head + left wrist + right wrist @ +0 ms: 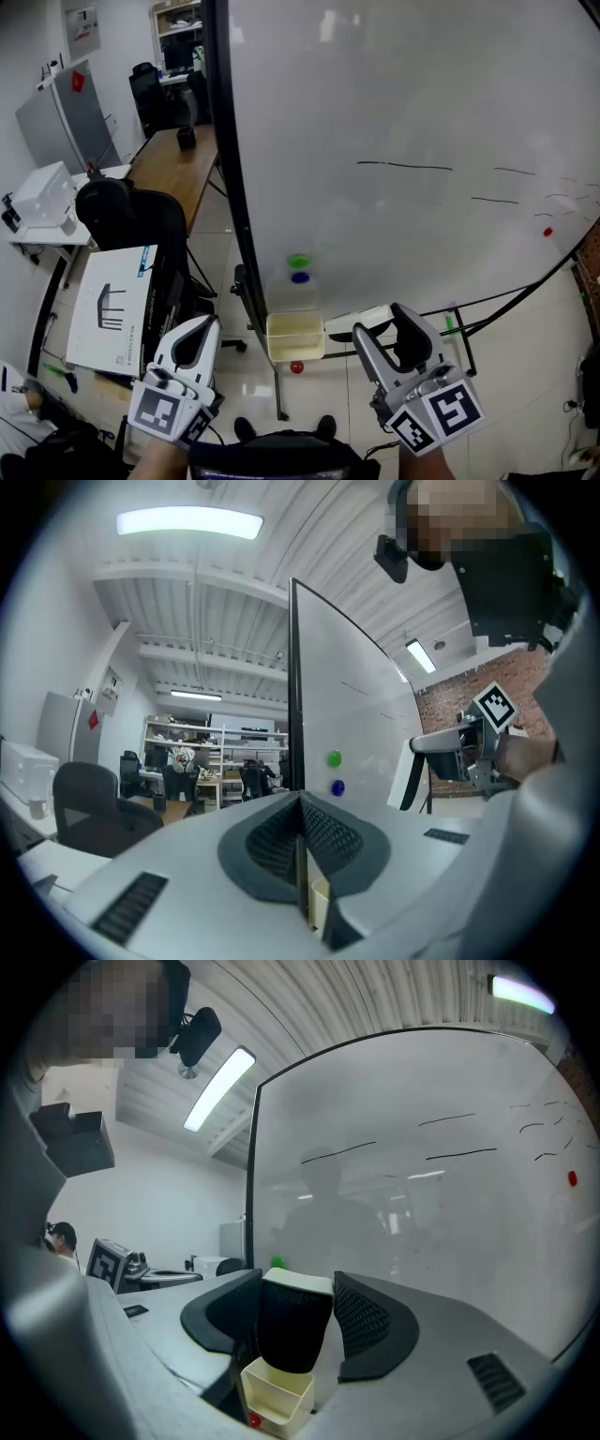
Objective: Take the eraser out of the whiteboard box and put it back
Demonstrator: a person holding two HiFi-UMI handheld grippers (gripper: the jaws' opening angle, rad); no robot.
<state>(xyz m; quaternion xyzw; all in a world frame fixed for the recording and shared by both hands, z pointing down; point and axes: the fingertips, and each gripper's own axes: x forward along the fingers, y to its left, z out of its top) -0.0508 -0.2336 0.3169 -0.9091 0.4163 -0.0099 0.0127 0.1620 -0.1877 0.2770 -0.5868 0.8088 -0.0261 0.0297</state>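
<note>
an office room with a big whiteboard (pixel 422 112) standing on the tiled floor, a few thin black strokes drawn across it. one pale cream box (pixel 295 352) hangs low on the board near its left edge. above the box sit one green dot (pixel 298 262) and one blue dot (pixel 299 277); there are two red dots, one (pixel 296 367) just under the box and one (pixel 547 232) far off at the board's right side.

two tongs are in view. the left tongs (pixel 192 342) are clenched, pads pressed together with nothing between them, held left of the box. the right tongs (pixel 375 328) stand wide and grasp the single eraser (pixel 292 1330), which has a white top and a black felt body. the eraser is out of the box, held in the air just to its right and apart from it.
</note>
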